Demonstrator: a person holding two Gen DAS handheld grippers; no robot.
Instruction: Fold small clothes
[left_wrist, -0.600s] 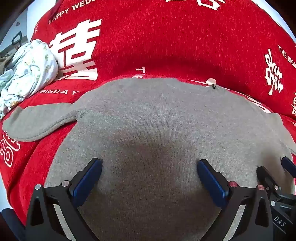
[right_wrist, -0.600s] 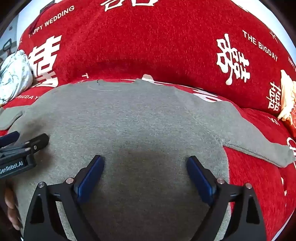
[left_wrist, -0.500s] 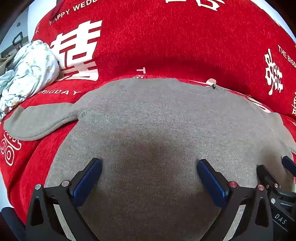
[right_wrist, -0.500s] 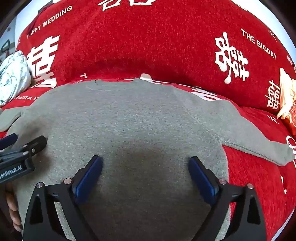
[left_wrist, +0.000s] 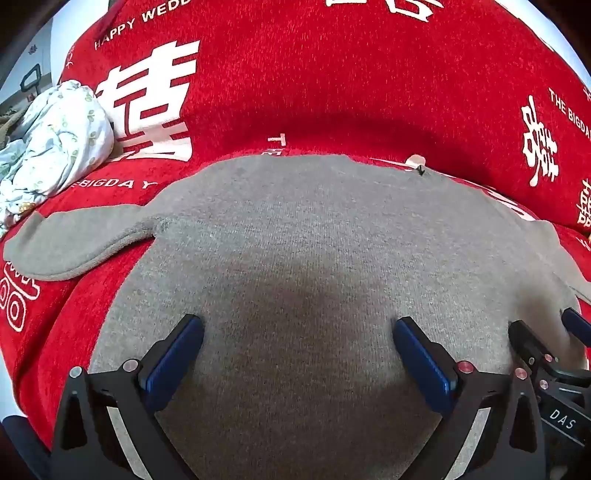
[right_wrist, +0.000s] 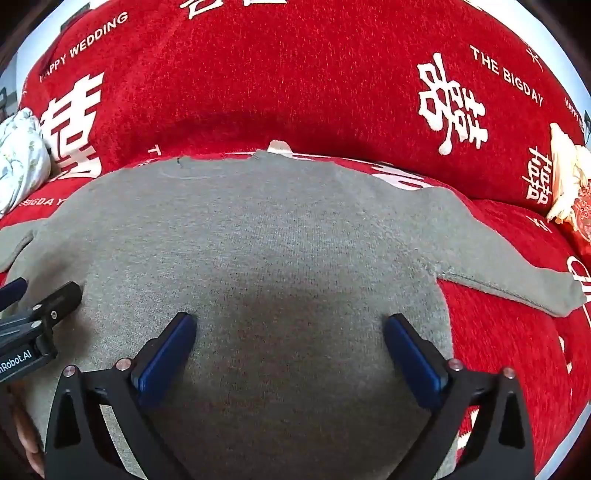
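The grey top is matt fine-ribbed knit cloth, lying on a fuzzy red chenille-like sofa cover.

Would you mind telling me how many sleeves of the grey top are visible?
2. One sleeve lies spread out to the left of the grey top; the other sleeve stretches right. Both rest flat on the red cover.

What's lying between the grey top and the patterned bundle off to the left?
Only bare red cover. The left wrist view shows it between the grey top's sleeve and the patterned bundle.
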